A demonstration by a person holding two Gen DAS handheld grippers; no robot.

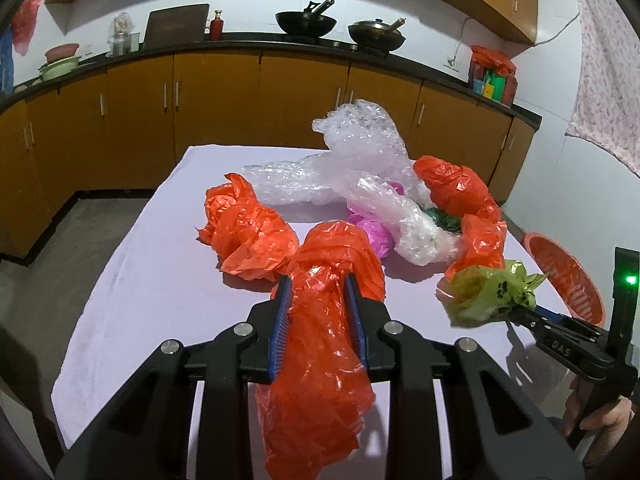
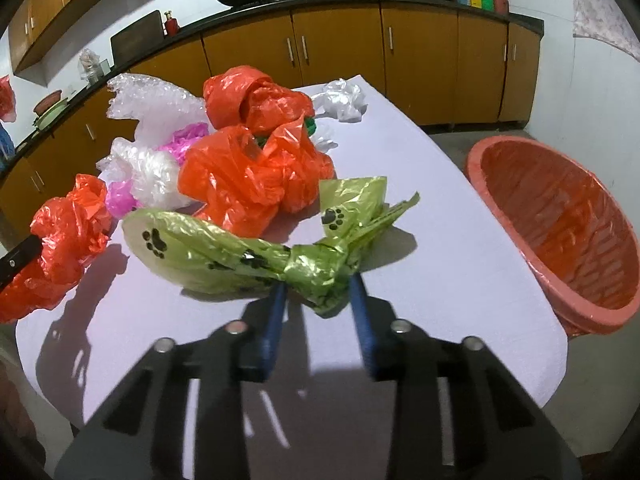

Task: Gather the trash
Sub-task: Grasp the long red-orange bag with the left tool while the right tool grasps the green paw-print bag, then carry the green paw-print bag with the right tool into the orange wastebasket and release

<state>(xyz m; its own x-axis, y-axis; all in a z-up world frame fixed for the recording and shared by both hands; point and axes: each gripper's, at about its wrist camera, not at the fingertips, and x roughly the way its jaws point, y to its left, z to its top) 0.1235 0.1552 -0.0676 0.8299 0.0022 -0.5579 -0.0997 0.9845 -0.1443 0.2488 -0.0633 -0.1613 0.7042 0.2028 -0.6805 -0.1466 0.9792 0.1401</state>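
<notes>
Currently the right gripper (image 2: 318,292) pinches the green bag (image 2: 256,256); the left gripper (image 1: 318,312) clamps an orange bag (image 1: 320,320). Advise carrying each clear over the basket (image 2: 560,216), right of frame, before releasing.

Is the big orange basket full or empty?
Empty as far as shown: the orange basket beside the table shows only bare ribbed walls inside, no bags. Its very bottom is hidden.

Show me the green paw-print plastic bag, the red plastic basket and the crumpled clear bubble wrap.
green paw-print plastic bag (image 2: 224,252): right wrist view, on its bulging left half.
red plastic basket (image 2: 560,216): right wrist view, on its inner wall.
crumpled clear bubble wrap (image 1: 360,140): left wrist view, on its raised middle.
</notes>
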